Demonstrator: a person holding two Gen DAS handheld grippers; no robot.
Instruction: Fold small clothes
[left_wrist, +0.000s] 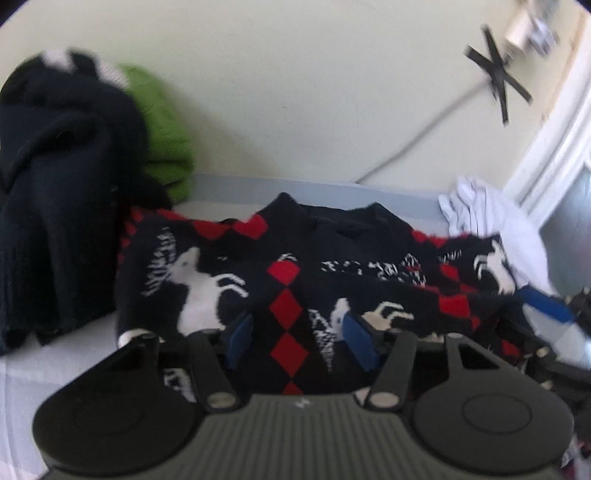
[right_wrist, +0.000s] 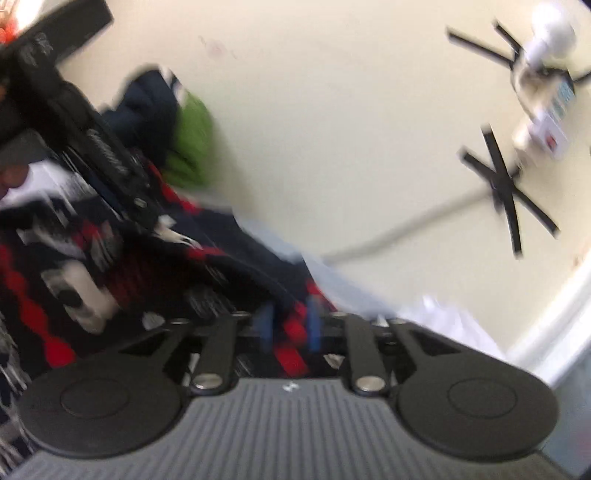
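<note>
A small navy sweater (left_wrist: 295, 266) with red diamonds and white reindeer lies on the pale blue sheet (left_wrist: 229, 192). My left gripper (left_wrist: 301, 334) is over its near hem, blue pads (left_wrist: 240, 338) wide apart with fabric between them. In the blurred right wrist view, my right gripper (right_wrist: 290, 326) has its blue pads (right_wrist: 314, 325) close together, pinching a red-and-navy edge of the same sweater (right_wrist: 122, 273). The right gripper's blue finger also shows at the right of the left wrist view (left_wrist: 546, 301). The left gripper's body crosses the upper left of the right wrist view (right_wrist: 92, 147).
A pile of dark navy clothes (left_wrist: 55, 206) with a green garment (left_wrist: 162, 133) stands at the back left against the cream wall. A crumpled white garment (left_wrist: 484, 221) lies at the back right. Black tape crosses (left_wrist: 496, 74) and a cable are on the wall.
</note>
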